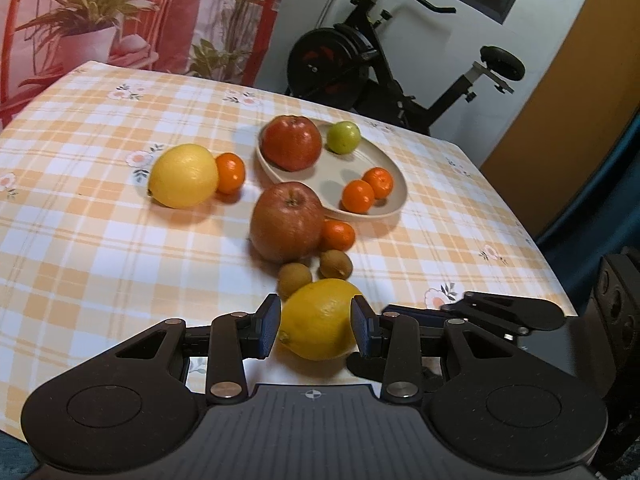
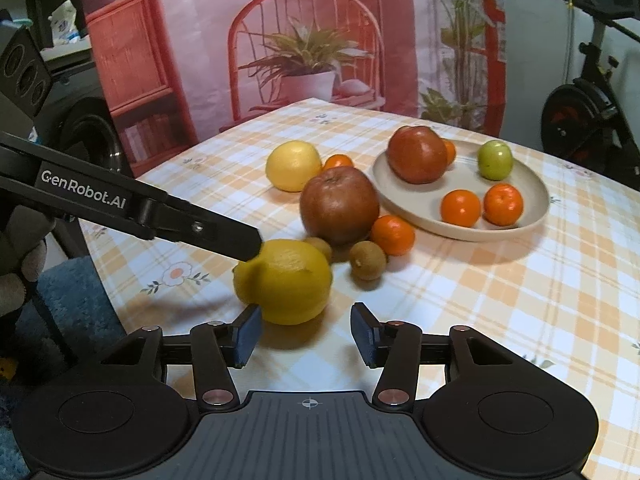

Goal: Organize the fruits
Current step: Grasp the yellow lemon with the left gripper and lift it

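My left gripper [image 1: 316, 328] is shut on a yellow lemon [image 1: 320, 320] at the near edge of the table; its blue pads press both sides. In the right wrist view, a black finger of the left gripper [image 2: 208, 232] lies against that lemon [image 2: 286, 282]. My right gripper [image 2: 306, 332] stands open just in front of the lemon, nothing between its pads. A beige plate [image 1: 384, 208] holds a red apple [image 1: 292, 142], a green fruit [image 1: 344, 137] and two mandarins [image 1: 368, 190]. Loose on the cloth lie an apple [image 1: 286, 222], a mandarin [image 1: 338, 235], two brown kiwis [image 1: 316, 270], a second lemon [image 1: 184, 176] and another mandarin [image 1: 230, 172].
The table carries an orange-checked cloth [image 1: 100, 240]. An exercise bike [image 1: 360, 60] stands behind it on the right. A printed backdrop [image 2: 300, 40] with a chair and plants hangs behind. The right gripper's arm [image 1: 504, 312] shows at the table's near right corner.
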`<action>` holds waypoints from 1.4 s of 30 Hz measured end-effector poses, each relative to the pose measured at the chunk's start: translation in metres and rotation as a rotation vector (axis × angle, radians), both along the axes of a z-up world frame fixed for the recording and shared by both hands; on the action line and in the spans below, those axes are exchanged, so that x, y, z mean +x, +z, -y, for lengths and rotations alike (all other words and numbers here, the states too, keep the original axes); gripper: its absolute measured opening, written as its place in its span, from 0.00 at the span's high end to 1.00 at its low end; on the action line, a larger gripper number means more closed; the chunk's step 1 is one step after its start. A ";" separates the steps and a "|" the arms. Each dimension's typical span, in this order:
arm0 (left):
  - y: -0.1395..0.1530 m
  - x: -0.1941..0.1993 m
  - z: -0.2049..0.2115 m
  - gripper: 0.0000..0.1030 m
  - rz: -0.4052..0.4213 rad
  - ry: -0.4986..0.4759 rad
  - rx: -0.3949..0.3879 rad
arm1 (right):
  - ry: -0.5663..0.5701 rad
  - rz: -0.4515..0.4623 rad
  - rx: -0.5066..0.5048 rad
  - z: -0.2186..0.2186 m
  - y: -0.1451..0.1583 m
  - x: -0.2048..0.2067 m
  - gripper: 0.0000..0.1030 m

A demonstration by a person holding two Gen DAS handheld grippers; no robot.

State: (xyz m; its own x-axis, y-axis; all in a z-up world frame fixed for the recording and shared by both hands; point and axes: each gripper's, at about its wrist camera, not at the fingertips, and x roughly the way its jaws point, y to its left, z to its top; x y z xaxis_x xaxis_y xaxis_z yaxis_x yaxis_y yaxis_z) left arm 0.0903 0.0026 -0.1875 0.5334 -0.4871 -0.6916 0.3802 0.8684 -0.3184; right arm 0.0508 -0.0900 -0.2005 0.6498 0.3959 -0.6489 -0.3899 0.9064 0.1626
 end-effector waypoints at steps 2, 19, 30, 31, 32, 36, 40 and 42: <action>-0.003 0.001 0.001 0.61 -0.008 -0.005 0.000 | 0.011 0.000 0.001 -0.003 -0.002 0.000 0.55; -0.010 0.009 0.001 0.60 -0.020 -0.008 -0.038 | 0.025 0.015 0.040 -0.011 -0.009 0.010 0.51; -0.015 0.013 0.000 0.54 -0.015 -0.006 -0.058 | 0.016 0.011 0.062 -0.011 -0.014 0.015 0.49; -0.016 0.013 0.000 0.53 -0.015 -0.007 -0.059 | 0.015 0.010 0.062 -0.011 -0.014 0.015 0.49; -0.017 0.014 0.000 0.53 -0.018 -0.008 -0.063 | 0.015 0.009 0.062 -0.011 -0.014 0.016 0.49; -0.019 0.016 -0.002 0.48 -0.029 -0.002 -0.076 | 0.012 0.006 0.062 -0.012 -0.016 0.017 0.48; -0.020 0.017 -0.002 0.48 -0.035 -0.003 -0.084 | 0.010 0.003 0.068 -0.012 -0.017 0.018 0.47; -0.020 0.017 -0.001 0.48 -0.032 -0.008 -0.080 | 0.008 0.003 0.066 -0.012 -0.017 0.018 0.48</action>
State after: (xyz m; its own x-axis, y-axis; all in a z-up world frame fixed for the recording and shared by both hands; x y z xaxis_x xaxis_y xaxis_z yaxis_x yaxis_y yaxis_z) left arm 0.1074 0.0036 -0.2071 0.5076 -0.5461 -0.6665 0.3759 0.8364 -0.3990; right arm 0.0692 -0.0784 -0.2176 0.6487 0.4429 -0.6188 -0.3974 0.8907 0.2209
